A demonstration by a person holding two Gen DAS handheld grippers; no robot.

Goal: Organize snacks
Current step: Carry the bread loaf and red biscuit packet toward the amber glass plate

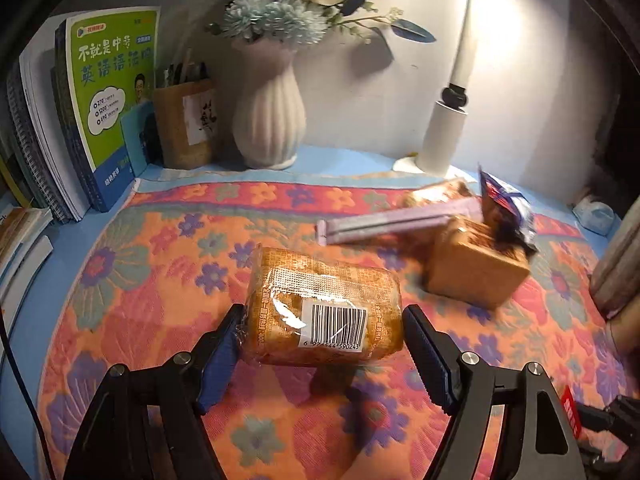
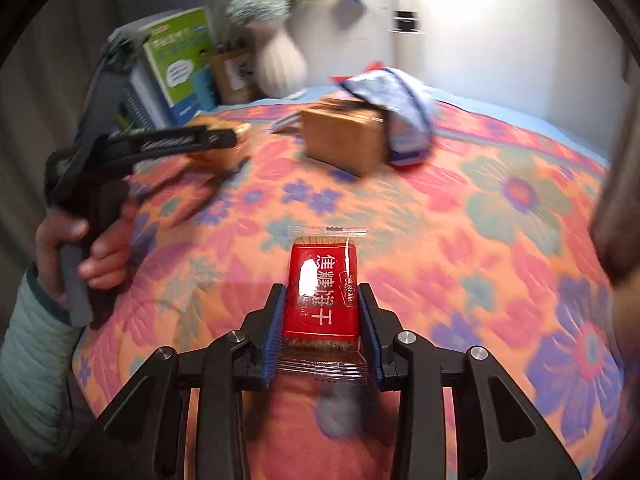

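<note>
Reading "焦糖饼干": red biscuit packet [image 2: 320,292].

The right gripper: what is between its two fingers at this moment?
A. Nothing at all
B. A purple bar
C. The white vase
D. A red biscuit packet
D. In the right wrist view the right gripper has its blue pads pressed on both sides of the red biscuit packet, which it holds above the flowered cloth.
</note>
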